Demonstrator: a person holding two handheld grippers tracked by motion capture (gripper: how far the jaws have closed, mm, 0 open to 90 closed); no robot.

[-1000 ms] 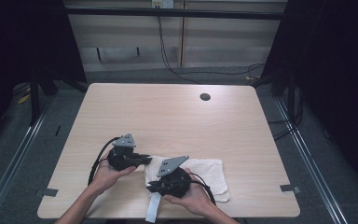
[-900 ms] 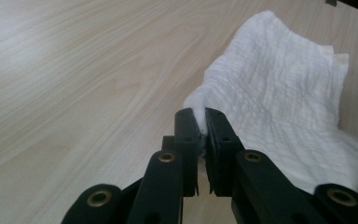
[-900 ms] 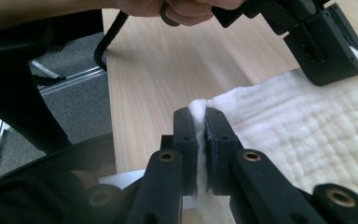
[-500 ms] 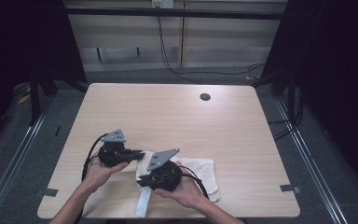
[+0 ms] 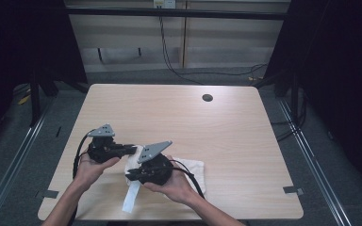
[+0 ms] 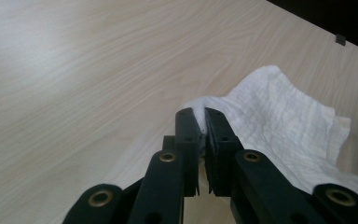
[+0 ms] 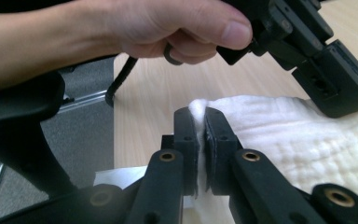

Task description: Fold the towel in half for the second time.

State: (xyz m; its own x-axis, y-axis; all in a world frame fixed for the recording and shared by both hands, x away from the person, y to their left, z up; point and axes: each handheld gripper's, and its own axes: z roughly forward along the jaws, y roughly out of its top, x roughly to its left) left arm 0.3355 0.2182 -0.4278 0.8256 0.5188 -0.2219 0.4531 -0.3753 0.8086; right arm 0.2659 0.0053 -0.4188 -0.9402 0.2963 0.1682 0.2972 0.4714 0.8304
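Tabletop (image 5: 226, 136): pale wood-grain surface with rounded corners, carrying a small dark round cable port (image 5: 207, 98) toward its far right.

White cloth (image 5: 191, 167): a soft, quilted or embossed towel, creased and partly folded, lying at the near edge of the tabletop, left of centre. Its right portion rests flat on the wood; its left portion is gathered upward between the two grippers, and a narrow white strip hangs down over the near side. In the left gripper view the cloth (image 6: 284, 121) spreads to the right with a ragged, wavy border; in the right gripper view (image 7: 307, 135) its dimpled texture is plain.

Left gripper (image 5: 133, 149): held level in the person's left hand, pointing right. Its fingers (image 6: 187, 135) are pressed almost together, pinching a raised fold of the cloth.

Right gripper (image 5: 129, 175): held in the right hand, just near and right of the left one, pointing left. Its fingers (image 7: 186, 135) likewise nip a bunched edge of the cloth.

Left hand (image 7: 168, 28): seen close in the right gripper view, wrapped round its gripper's handle.
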